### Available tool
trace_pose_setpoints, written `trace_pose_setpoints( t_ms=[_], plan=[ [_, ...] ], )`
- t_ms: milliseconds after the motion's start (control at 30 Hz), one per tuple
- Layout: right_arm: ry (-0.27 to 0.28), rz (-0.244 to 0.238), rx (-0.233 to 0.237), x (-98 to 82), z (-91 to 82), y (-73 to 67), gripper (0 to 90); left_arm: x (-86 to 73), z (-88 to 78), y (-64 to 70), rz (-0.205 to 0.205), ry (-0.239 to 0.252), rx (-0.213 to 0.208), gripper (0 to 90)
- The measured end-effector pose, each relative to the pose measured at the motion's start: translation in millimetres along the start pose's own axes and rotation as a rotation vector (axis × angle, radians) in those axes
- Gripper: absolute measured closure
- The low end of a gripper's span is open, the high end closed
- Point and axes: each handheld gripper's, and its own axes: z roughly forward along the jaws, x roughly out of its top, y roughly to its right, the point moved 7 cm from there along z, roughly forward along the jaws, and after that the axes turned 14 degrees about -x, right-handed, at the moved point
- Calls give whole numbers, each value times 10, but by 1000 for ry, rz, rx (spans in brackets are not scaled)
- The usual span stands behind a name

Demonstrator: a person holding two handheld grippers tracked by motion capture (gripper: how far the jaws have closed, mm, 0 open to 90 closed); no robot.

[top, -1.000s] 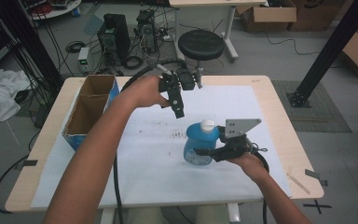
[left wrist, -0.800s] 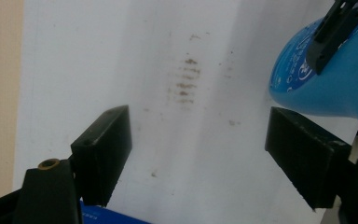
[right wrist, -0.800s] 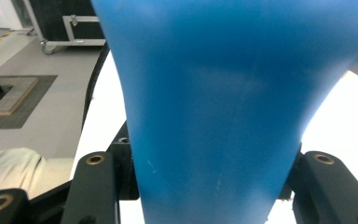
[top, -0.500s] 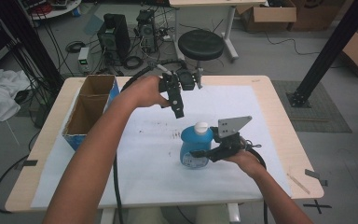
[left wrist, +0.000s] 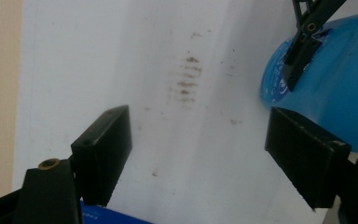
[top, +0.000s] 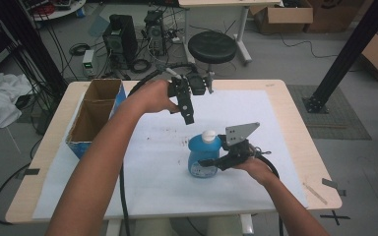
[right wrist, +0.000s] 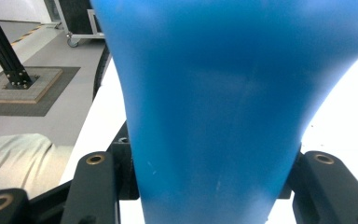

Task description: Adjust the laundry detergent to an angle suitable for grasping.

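The right hand-held gripper (top: 211, 162) is clamping a blue bottle (top: 203, 158) with a white cap (top: 208, 135), low and right of centre in the high view. In the right gripper view the bottle's blue body (right wrist: 214, 107) is sitting squeezed between the two black jaws, which are pressing it on both sides. The bottle is standing upright on, or just above, the white sheet (top: 142, 162) that is covering the worktop (top: 295, 132); whether its base is touching the sheet cannot be told.

The left hand-held gripper (top: 189, 115) is hovering above the sheet, up and left of the bottle, with its jaws standing apart and nothing between them. In the left gripper view those jaws are framing a patch of brown smudges (left wrist: 186, 79) on the sheet, with the bottle at the right edge of the frame.

A cardboard box (top: 96, 115) is standing open at the left side of the worktop, well apart from the bottle.

The step in hand appears to be carrying or placing the bottle with the right hand-held gripper while the left one is waiting. The next move probably calls for either setting the bottle down steadily and loosening the grip, or bringing the left jaws over to the cap or body to share the hold. Keeping the bottle upright is what matters, since the grip is on its narrow waist.
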Motion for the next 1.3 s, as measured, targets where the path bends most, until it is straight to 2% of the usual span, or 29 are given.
trace_pose_setpoints(
  t_ms=[267,800,1100,1300],
  plan=[
    [-23,15,11,-156,64,1,447,13,14,-7,0,-3,-4,235],
    [-10,-3,-3,-189,35,-27,438,10,37,4,-1,-6,-2,235],
    [-11,24,-7,-190,35,-28,421,7,52,9,-2,-6,-4,235],
    [-18,53,-17,-207,40,-7,341,-4,54,3,-7,-5,-3,235]
  ],
)
